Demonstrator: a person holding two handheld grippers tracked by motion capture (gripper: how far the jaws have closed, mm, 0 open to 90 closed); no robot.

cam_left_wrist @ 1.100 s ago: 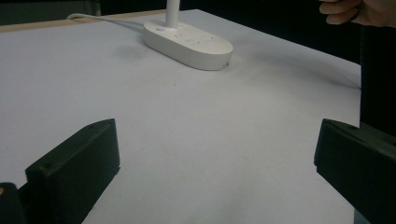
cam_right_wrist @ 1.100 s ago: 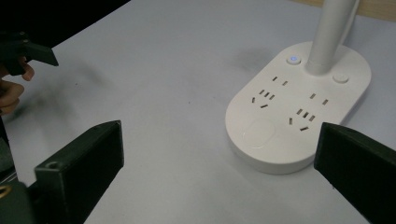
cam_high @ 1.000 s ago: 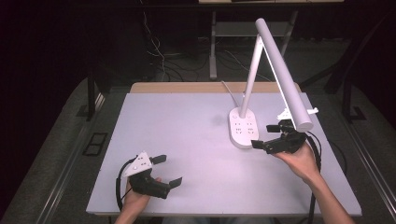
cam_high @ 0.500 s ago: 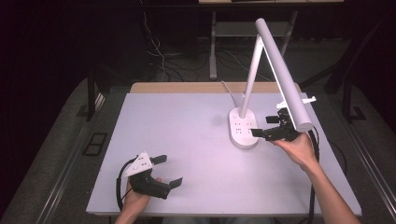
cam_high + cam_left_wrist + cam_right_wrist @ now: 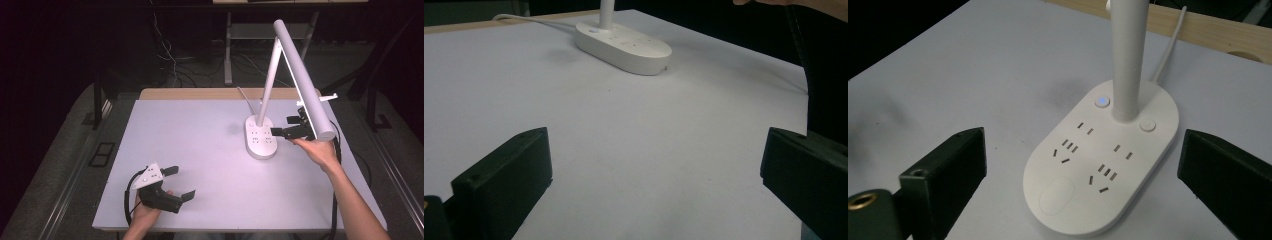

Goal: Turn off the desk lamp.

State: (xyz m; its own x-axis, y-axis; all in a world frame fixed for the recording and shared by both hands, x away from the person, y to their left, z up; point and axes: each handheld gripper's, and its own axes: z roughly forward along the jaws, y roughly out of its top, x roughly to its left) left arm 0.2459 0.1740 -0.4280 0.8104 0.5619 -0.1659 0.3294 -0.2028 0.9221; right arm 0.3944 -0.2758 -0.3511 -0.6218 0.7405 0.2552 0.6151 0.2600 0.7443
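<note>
Dark floor and tangled cables surround the pale table (image 5: 200, 150), which carries one thing: a white desk lamp (image 5: 261, 137) whose oval base, with sockets built into its top, stands toward the far right part of the tabletop, a little in from the far edge, its cord running off over the wooden strip at the back. Your right gripper (image 5: 292, 127) hangs just beside the right end of that base, under the slanting lamp head (image 5: 305, 85), with its jaws spread wide and nothing between them; in the right gripper view the base (image 5: 1103, 165) sits framed between the two jaws, not touched, with a small blue-lit button (image 5: 1102, 101) beside the stem and a plain round button (image 5: 1147, 125) on the stem's other side. Your left gripper (image 5: 177, 182) rests near the near left corner, also spread wide and empty, well apart from the lamp. By my reading you've made the approach and nothing more: no contact with the base, stem or head yet. Whatever you mean to do, pressing a button or gripping the lamp, all of it is left.
</note>
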